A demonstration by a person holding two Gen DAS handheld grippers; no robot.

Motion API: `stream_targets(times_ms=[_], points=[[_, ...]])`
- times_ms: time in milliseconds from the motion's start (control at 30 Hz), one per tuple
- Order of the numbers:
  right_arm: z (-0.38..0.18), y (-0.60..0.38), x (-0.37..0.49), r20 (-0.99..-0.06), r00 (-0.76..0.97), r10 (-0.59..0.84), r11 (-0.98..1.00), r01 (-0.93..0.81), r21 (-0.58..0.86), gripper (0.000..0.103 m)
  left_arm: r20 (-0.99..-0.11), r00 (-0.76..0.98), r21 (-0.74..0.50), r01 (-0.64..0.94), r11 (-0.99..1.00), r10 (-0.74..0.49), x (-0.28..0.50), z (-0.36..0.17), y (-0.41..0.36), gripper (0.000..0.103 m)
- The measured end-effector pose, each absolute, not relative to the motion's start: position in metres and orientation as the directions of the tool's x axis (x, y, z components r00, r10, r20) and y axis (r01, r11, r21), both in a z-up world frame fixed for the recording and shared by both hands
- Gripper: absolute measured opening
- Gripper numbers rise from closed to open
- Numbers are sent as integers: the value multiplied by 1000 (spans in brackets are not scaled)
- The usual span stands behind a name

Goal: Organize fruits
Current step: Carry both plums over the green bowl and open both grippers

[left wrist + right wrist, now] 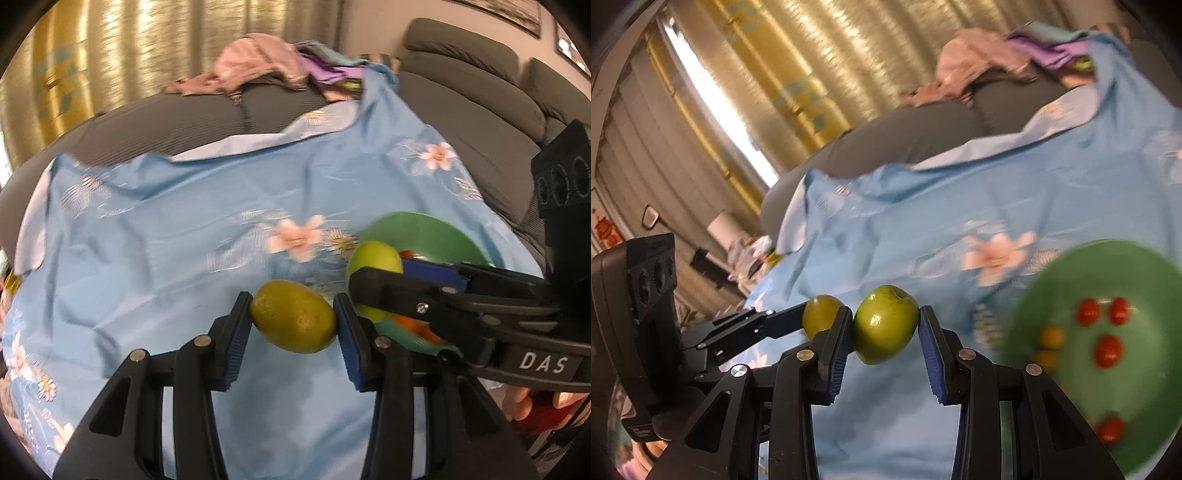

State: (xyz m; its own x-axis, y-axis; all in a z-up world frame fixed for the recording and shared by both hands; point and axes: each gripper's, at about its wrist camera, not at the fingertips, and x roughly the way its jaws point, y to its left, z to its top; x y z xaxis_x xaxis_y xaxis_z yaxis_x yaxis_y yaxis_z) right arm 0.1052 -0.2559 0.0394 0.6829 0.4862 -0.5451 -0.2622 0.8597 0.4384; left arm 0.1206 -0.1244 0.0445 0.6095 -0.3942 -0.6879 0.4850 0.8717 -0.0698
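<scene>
My left gripper point(293, 323) is shut on a yellow-green lemon point(293, 320) and holds it above the blue flowered cloth point(166, 236). My right gripper point(884, 328) is shut on a green apple point(884, 323); it shows in the left wrist view point(384, 273) with the apple point(373, 258) beside a green plate point(436, 236). In the right wrist view the green plate point(1145, 273) lies at the right with several small red point(1109, 351) and yellow point(1051, 336) fruits on it. The left gripper with its lemon point(822, 314) is just left of the apple.
The cloth covers a grey sofa point(480, 133). A heap of pink and purple clothes point(258, 62) lies at the far end. Golden curtains point(812, 66) hang behind. Orange pieces point(413, 326) show on the plate under the right gripper.
</scene>
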Motion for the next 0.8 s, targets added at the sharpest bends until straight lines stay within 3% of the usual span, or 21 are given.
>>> stream_targets(times_ms=[333,600,700,767,800], points=[[24,-341,78,-628,733,262,943,-58,326,39,-739,504,-77,597,799,-448,123,21,-220,44],[-1,-368,82,-742,655,147,980,6,200,39,-815,457,-22,591,806,-357,131,-9,-246,46],[-6,-374,84,-766,630,128,982,28,186,39,-817,461,-17,584,812,-348,131,-6,-246,61],[-3,-376,81,-767,630,119,985,22,170,40,-809,485,3,567,823,-331,129,1,-245,80],[1,-376,79,-766,634,104,988,22,153,40,-806,500,22,560,828,-316,128,6,-244,84]])
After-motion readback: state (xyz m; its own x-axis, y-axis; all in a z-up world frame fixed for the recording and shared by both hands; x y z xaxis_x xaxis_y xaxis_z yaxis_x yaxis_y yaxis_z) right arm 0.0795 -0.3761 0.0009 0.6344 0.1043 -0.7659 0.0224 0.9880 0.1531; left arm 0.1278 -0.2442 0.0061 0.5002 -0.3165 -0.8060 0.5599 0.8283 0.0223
